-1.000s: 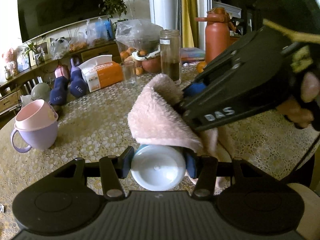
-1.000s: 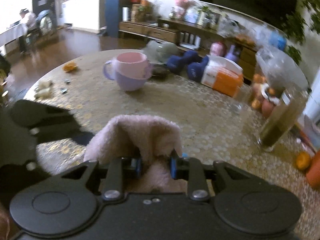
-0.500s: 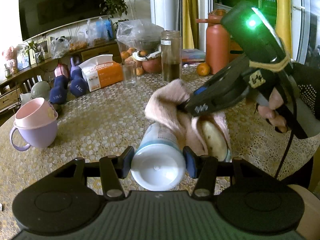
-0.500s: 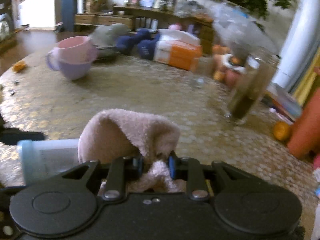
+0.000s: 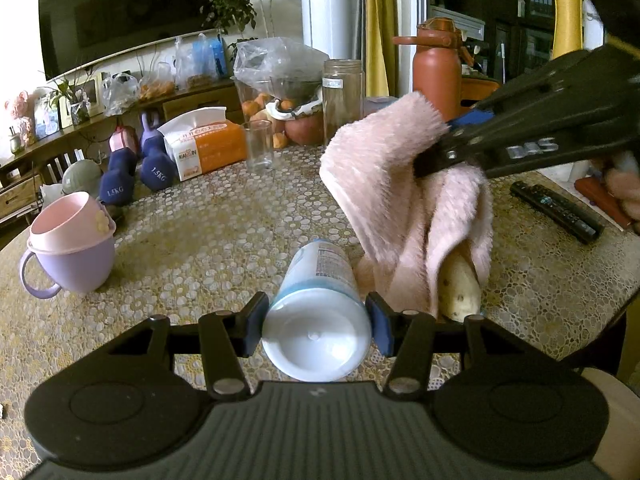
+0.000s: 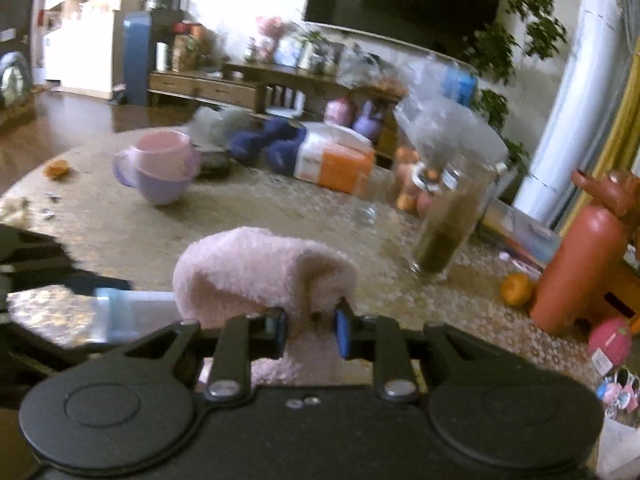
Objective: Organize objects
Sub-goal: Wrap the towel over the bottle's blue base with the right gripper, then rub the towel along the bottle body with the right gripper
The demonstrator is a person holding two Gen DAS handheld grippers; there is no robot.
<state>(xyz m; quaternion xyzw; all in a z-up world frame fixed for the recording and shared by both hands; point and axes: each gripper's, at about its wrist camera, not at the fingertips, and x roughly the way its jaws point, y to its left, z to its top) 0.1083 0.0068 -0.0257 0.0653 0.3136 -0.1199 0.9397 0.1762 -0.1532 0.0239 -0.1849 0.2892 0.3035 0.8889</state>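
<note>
My left gripper (image 5: 316, 324) is shut on a white bottle (image 5: 318, 320) with a blue-printed label, held lying along the fingers just above the table. My right gripper (image 6: 310, 330) is shut on a fluffy pink towel (image 6: 264, 268). In the left wrist view the towel (image 5: 404, 200) hangs from the right gripper (image 5: 444, 140), lifted just right of the bottle. A cream dotted piece (image 5: 460, 288) shows under the towel's lower edge. In the right wrist view the bottle (image 6: 132, 312) lies left of the towel.
On the round patterned table (image 5: 200, 248) stand a pink cup stacked in a purple cup (image 5: 68, 256), blue dumbbells (image 5: 136, 176), an orange tissue box (image 5: 204, 148), a drinking glass (image 5: 260, 146), a tall jar (image 5: 344, 100), a red flask (image 5: 438, 68) and a remote (image 5: 556, 208).
The right gripper has lifted the pink towel up and to the right, off the bottle. The left gripper has kept hold of the bottle in place.
</note>
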